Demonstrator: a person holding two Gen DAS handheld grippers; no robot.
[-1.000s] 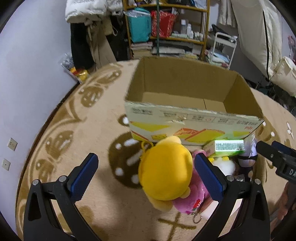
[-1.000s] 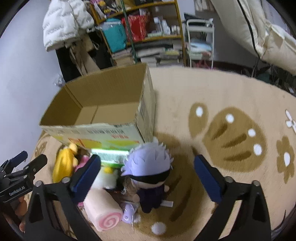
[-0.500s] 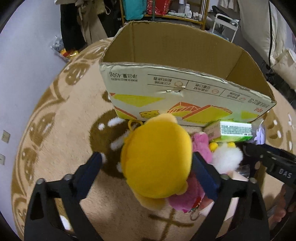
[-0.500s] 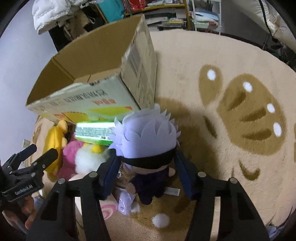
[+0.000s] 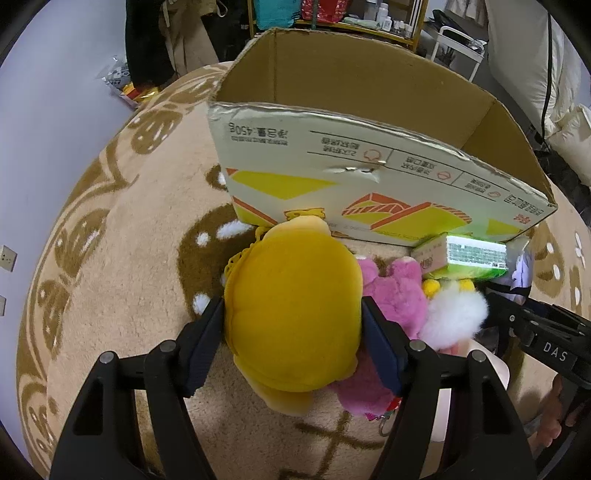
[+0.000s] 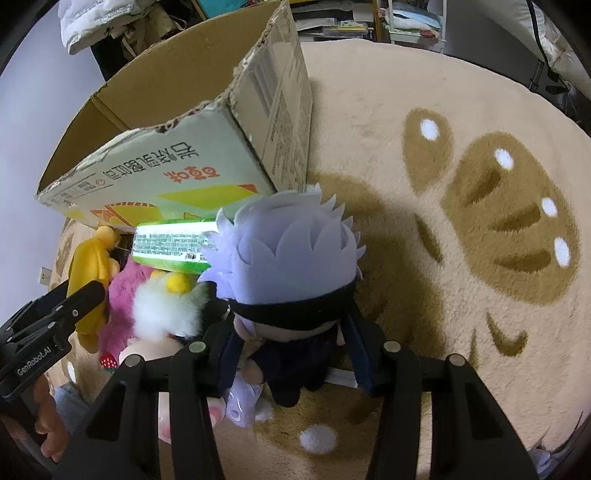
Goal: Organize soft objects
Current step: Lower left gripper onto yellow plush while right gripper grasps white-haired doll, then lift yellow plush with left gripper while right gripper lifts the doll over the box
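An open cardboard box [image 5: 369, 177] stands on the beige rug, also in the right wrist view [image 6: 177, 173]. A pile of soft toys lies in front of it. My left gripper [image 5: 293, 339] is shut on a yellow plush [image 5: 295, 310], its blue pads pressing both sides. Beside it lie a pink plush [image 5: 395, 295], a white fluffy toy [image 5: 454, 317] and a green tissue pack [image 5: 469, 254]. My right gripper [image 6: 291, 350] is shut on a doll with pale purple hair and a black blindfold [image 6: 288, 266], gripping its dark body.
The round rug [image 6: 461, 184] has brown patterns. Shelves with clutter [image 5: 351, 18] and hanging clothes [image 5: 170, 37] stand behind the box. White bedding [image 5: 554, 74] is at the far right. A pink roll-shaped toy [image 6: 162, 354] lies under the pile.
Both grippers moved down and forward onto the toys and closed: the left on the yellow plush, the right on the purple-haired doll. The box looms closer.
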